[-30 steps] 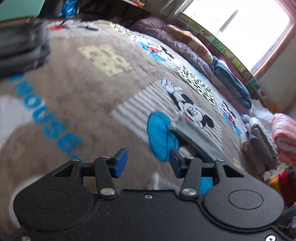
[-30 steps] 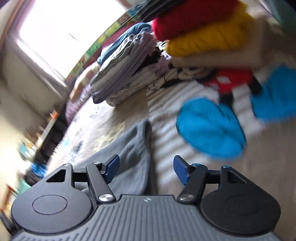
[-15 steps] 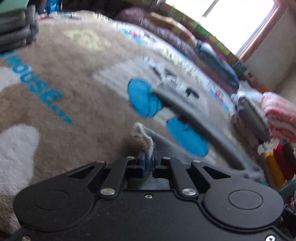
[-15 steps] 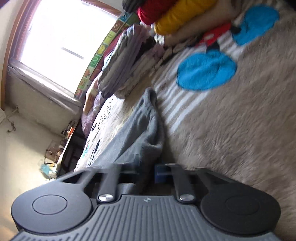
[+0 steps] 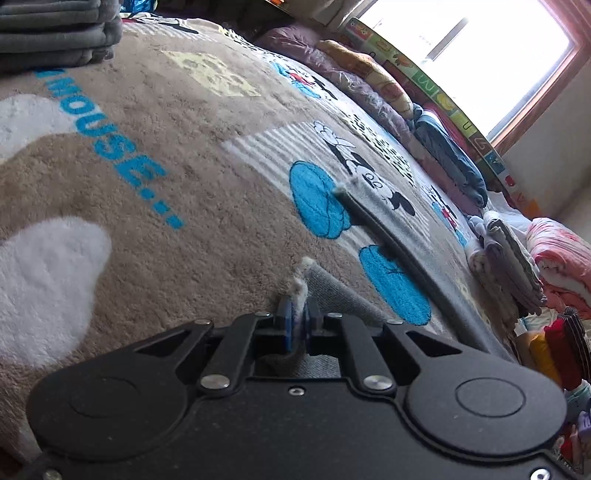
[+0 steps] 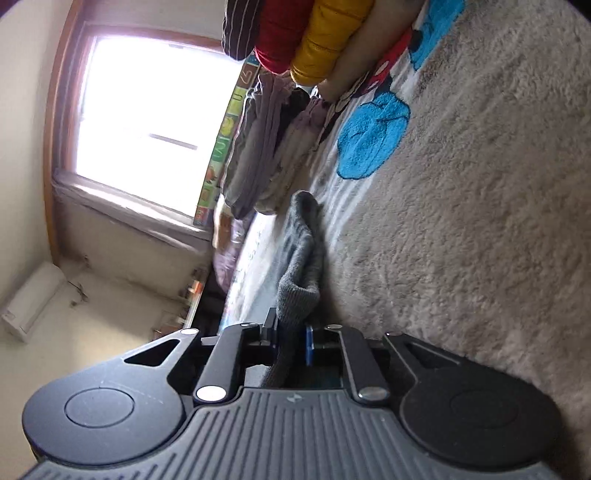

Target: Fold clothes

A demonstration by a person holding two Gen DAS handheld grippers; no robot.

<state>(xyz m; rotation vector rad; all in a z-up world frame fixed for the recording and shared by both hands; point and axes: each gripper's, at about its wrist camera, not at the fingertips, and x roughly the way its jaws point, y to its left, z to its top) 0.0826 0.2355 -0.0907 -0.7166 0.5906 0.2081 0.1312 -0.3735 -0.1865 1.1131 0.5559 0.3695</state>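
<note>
A grey knit garment [image 5: 391, 229] lies stretched over the beige Mickey Mouse blanket [image 5: 155, 122] on the bed. My left gripper [image 5: 298, 326] is shut on one fleecy corner of it, low over the blanket. In the right wrist view the same grey garment [image 6: 301, 258] hangs in a bunched fold from my right gripper [image 6: 291, 339], which is shut on its edge. That view is rolled sideways, with the blanket [image 6: 480, 229] on the right.
A stack of folded grey clothes [image 5: 55, 33] sits at the far left. Folded piles [image 5: 513, 258] and red and yellow rolled items [image 6: 295, 33] lie on the bed's other side. Pillows and bedding [image 5: 369, 85] line the wall under the window [image 5: 465, 51].
Both grippers were open a second ago and have closed on the grey garment's edges. The right gripper has since rolled sideways and lifted its edge.
</note>
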